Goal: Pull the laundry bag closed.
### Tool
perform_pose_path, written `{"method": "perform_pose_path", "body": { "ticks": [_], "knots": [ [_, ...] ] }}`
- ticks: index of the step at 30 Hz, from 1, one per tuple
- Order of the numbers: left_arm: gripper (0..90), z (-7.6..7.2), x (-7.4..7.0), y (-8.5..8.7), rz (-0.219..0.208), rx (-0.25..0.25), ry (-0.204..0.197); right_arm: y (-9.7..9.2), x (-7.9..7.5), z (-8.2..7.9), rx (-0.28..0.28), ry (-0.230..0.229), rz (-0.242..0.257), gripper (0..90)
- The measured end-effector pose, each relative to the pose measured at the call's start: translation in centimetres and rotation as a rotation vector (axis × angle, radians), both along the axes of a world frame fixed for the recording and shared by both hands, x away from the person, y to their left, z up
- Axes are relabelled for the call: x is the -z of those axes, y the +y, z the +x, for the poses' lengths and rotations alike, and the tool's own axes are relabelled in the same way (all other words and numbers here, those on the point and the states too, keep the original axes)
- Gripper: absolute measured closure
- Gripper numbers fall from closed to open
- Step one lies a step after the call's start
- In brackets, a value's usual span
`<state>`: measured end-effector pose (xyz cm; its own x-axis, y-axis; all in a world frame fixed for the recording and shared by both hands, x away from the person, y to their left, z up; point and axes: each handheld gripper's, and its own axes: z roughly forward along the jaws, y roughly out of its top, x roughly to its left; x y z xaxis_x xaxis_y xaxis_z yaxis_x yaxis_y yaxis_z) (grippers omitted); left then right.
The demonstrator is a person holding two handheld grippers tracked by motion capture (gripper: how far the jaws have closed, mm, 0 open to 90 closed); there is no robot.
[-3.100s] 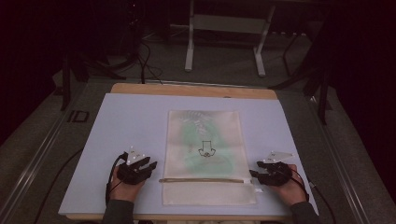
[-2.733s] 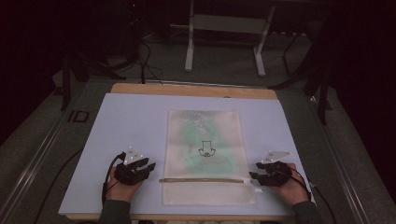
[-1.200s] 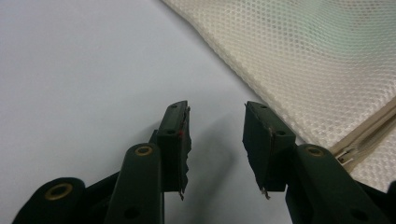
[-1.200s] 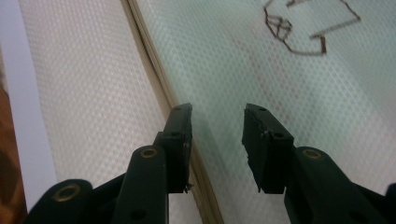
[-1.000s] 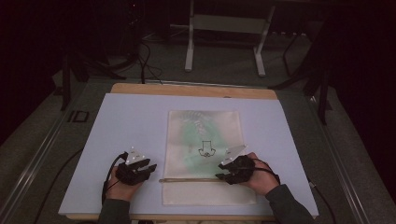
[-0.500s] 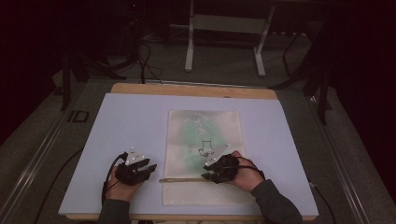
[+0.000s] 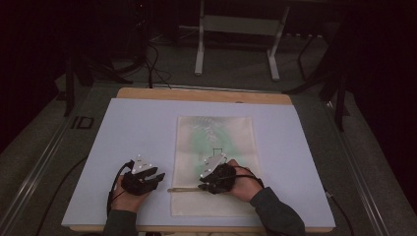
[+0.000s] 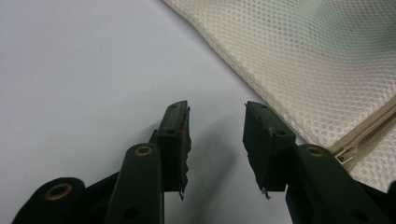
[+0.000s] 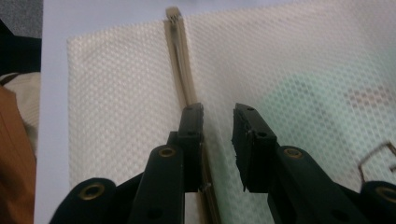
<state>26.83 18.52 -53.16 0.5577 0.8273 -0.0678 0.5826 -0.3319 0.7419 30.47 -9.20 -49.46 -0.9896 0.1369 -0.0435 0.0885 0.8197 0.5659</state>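
Dim workshop floor and cables surround a pale blue-white table, which carries a flat cream mesh bag just right of its middle. Something green shows through the mesh in the bag's far half. A zipper runs across the bag near its 6 o'clock end, from the left edge toward the middle.

At about 7 o'clock on the table, the left gripper rests just beside the bag's left edge, jaws spread with nothing but bare table between them; the zipper's end lies just right of its right jaw. It looks parked there, ready to pin the bag's corner once pulling begins.

Over the bag at roughly 6 o'clock, the right gripper lies low on the mesh with the zipper track running under its left jaw. Its jaws have just been closing and stand narrowly apart, with mesh in the gap; I cannot see a pull tab between them. Judging by that line-up, the hand is settling to pinch the zipper.
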Motion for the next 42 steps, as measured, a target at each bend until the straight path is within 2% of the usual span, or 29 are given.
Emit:
{"method": "perform_pose_path", "body": {
  "ticks": [27, 42],
  "knots": [
    [59.2, 0.0, -0.2, 0.6, -0.012, -0.02, -0.008, 5.9, 0.9, -0.8, -0.096, 0.025, 0.013, 74.5],
    [59.2, 0.0, -0.4, 1.3, -0.02, -0.045, -0.008, 8.2, 1.4, -0.6, -0.087, 0.032, 0.029, 71.5]
  ]
}}
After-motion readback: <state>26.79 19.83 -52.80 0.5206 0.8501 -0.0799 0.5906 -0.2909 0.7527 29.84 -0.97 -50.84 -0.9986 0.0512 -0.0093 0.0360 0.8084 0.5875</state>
